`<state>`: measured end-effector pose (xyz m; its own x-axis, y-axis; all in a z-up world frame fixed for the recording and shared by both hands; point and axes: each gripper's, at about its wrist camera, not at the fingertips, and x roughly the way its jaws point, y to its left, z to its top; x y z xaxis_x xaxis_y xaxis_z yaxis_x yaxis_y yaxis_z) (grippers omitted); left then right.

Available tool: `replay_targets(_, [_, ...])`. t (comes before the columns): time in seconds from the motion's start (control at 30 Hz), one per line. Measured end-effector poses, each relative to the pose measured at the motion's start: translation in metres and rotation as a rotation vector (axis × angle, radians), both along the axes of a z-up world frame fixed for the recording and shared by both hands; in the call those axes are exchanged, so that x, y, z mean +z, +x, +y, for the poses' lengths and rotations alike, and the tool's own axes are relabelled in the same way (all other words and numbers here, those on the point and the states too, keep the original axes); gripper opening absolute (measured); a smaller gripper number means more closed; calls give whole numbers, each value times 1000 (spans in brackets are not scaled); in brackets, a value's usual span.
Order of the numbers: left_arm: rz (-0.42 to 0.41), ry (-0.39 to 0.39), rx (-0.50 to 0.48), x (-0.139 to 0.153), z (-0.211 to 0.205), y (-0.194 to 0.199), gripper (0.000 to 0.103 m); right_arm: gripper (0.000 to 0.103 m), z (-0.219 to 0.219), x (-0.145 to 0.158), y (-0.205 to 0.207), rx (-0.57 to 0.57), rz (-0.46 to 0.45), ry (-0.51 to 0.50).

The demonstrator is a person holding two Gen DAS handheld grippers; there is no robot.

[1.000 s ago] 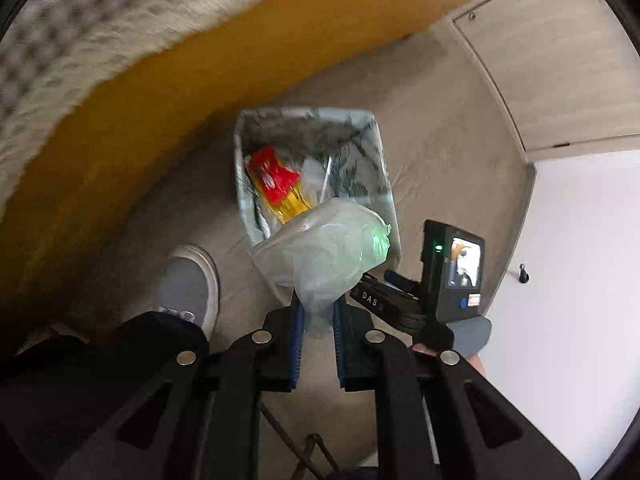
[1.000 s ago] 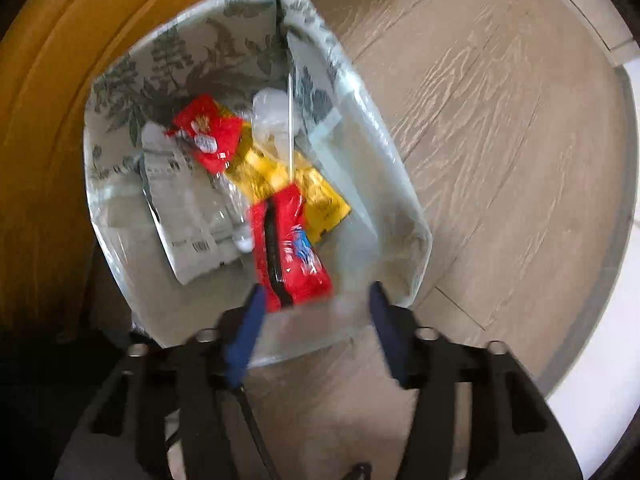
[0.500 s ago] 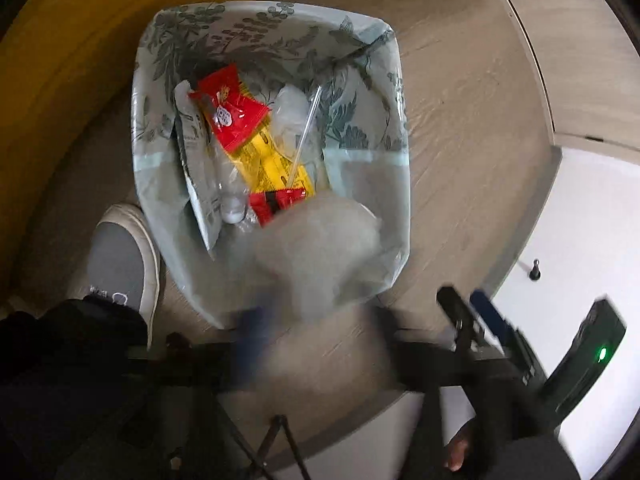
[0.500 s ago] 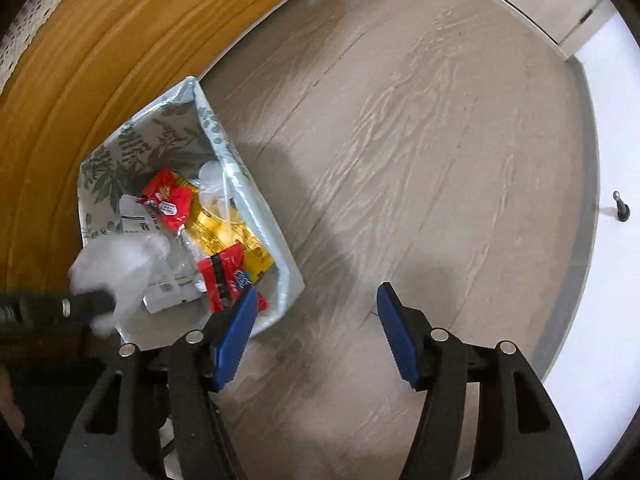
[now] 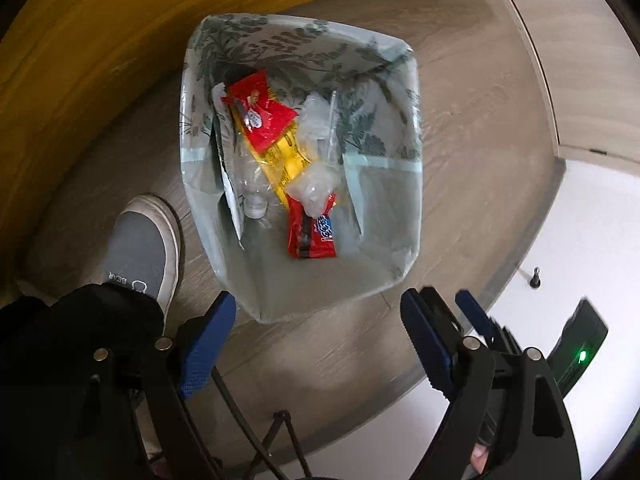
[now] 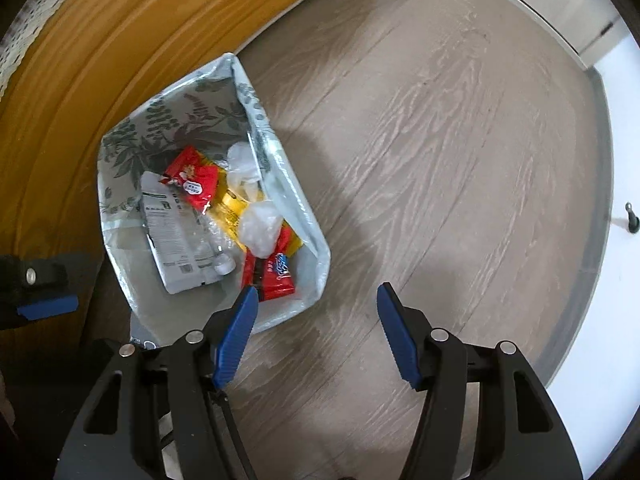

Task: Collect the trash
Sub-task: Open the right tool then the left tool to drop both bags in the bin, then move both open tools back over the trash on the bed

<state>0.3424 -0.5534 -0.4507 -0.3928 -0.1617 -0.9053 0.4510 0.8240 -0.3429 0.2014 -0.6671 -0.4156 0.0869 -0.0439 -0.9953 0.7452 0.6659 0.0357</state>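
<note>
Left wrist: left gripper (image 5: 316, 340) wide open, empty.

Pale wood-grain floor (image 6: 440, 160) meets yellow wooden furniture (image 6: 100, 40) and white wall (image 5: 580, 220).

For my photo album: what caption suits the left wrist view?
Open left tongs hover over a leaf-patterned trash bin holding wrappers and a crumpled plastic bag.

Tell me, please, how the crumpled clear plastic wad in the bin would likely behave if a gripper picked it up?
The wad looks like thin crumpled film, so it is probably very light and would squash between the pads. Its glossy surface may slip. Resting loosely on the wrappers in the bin, it should lift free easily.
</note>
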Motion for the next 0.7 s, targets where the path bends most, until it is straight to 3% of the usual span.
replay_targets(0.27, [-37,-22,24,20,14,4,81,60,8,14,4,31,27,-37])
replay_targets(0.37, [-128,-30,14,43,21,7,81,60,10,30,6,37,21,-76])
replay_targets(0.57, [-309,-202,79,130,51,29,81,60,10,79,16,52,-15,-177])
replay_targets(0.7, [-428,-321,116,198,87,53,81,60,12,127,41,63,-94,-243])
